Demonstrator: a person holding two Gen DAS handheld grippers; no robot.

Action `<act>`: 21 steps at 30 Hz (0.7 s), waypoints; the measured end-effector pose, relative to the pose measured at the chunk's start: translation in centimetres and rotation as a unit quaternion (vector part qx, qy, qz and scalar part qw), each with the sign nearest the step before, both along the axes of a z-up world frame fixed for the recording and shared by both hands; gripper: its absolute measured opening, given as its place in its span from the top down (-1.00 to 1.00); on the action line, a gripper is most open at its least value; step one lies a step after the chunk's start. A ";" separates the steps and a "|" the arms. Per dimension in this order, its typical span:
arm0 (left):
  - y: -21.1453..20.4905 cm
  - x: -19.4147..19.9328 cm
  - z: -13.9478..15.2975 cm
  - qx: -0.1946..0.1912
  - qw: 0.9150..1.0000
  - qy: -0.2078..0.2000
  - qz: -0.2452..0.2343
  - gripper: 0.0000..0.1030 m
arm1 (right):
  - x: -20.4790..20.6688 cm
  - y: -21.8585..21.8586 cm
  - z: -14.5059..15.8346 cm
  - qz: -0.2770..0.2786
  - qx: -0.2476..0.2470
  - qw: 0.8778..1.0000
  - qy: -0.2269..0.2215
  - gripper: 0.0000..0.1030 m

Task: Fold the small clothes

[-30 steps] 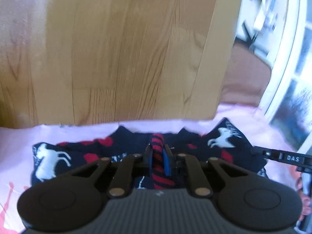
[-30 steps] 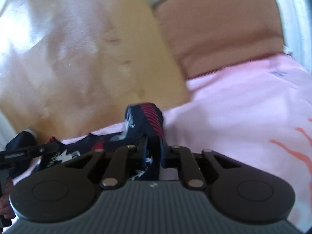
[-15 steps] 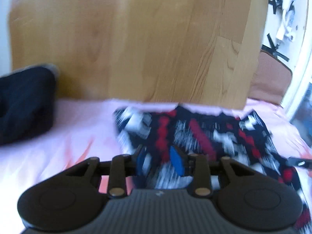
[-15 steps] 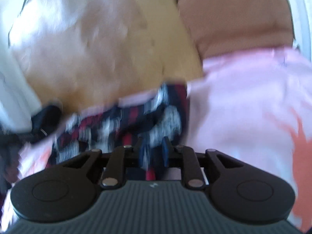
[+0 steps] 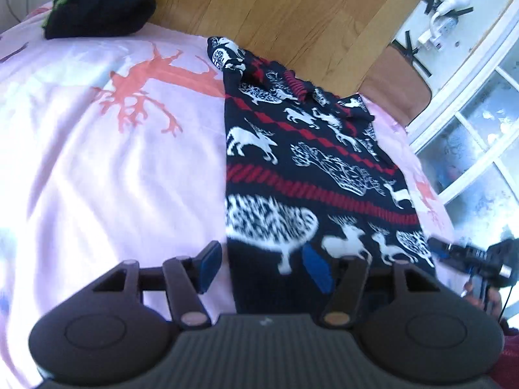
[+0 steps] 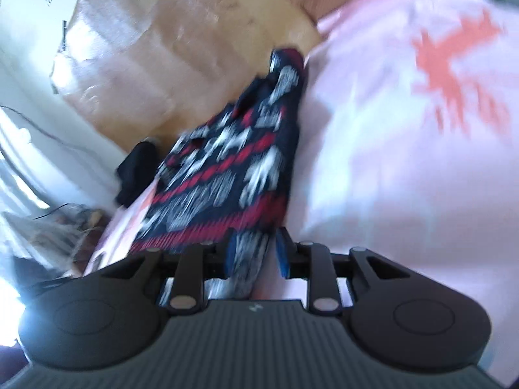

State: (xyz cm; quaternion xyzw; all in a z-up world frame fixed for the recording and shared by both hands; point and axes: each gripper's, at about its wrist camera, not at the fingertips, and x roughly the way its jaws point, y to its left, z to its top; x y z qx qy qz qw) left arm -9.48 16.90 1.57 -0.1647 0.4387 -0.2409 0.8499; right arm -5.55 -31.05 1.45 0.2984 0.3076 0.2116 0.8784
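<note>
Left wrist view: the navy knitted sweater with white reindeer and red stripes (image 5: 311,175) lies spread flat on the pink bed sheet printed with coral antlers (image 5: 107,162), its far end against a wooden headboard (image 5: 275,9). The left gripper (image 5: 266,267) is released, its blue-padded fingers (image 5: 210,264) wide apart at the sweater's near edge, one over the sheet, one over the knit. A dark bundled garment (image 5: 97,6) sits at the sheet's far left corner. The right gripper's tip (image 5: 454,253) shows at the sweater's right edge, beside white-framed windows (image 5: 470,136).

Right wrist view: blurred. The right gripper (image 6: 256,256) is partly closed with the sweater's (image 6: 233,165) near edge bunched between its blue fingers (image 6: 281,254); whether they actually pinch it cannot be told. This view alone shows the room's white wall (image 6: 29,48).
</note>
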 end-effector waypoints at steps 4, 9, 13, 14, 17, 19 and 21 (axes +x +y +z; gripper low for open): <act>-0.4 -2.1 -0.5 -0.024 0.999 0.018 -0.015 0.47 | -2.4 1.7 -2.0 0.054 0.058 0.997 0.003 0.40; -0.5 -3.1 -0.7 -0.043 0.998 0.027 -0.021 0.83 | -3.0 5.4 -1.8 0.104 0.045 0.993 0.009 0.78; 2.6 -3.0 1.6 -0.126 0.992 0.000 0.015 0.83 | -4.1 3.1 1.5 0.078 0.048 0.995 -0.037 0.80; 3.1 -2.7 2.0 -0.144 0.989 -0.007 0.023 0.83 | -4.2 2.5 2.4 0.070 0.049 0.995 -0.050 0.80; 3.8 -0.5 3.8 -0.199 0.979 -0.035 0.036 0.83 | -2.8 1.8 5.6 0.060 0.048 0.993 -0.094 0.80; 3.3 2.0 5.1 -0.212 0.975 -0.043 0.049 0.83 | -0.3 2.2 7.8 0.056 0.029 0.991 -0.114 0.80; 1.9 6.1 6.2 -0.199 0.976 -0.046 0.081 0.74 | 3.5 2.6 9.5 0.033 -0.001 0.993 -0.115 0.79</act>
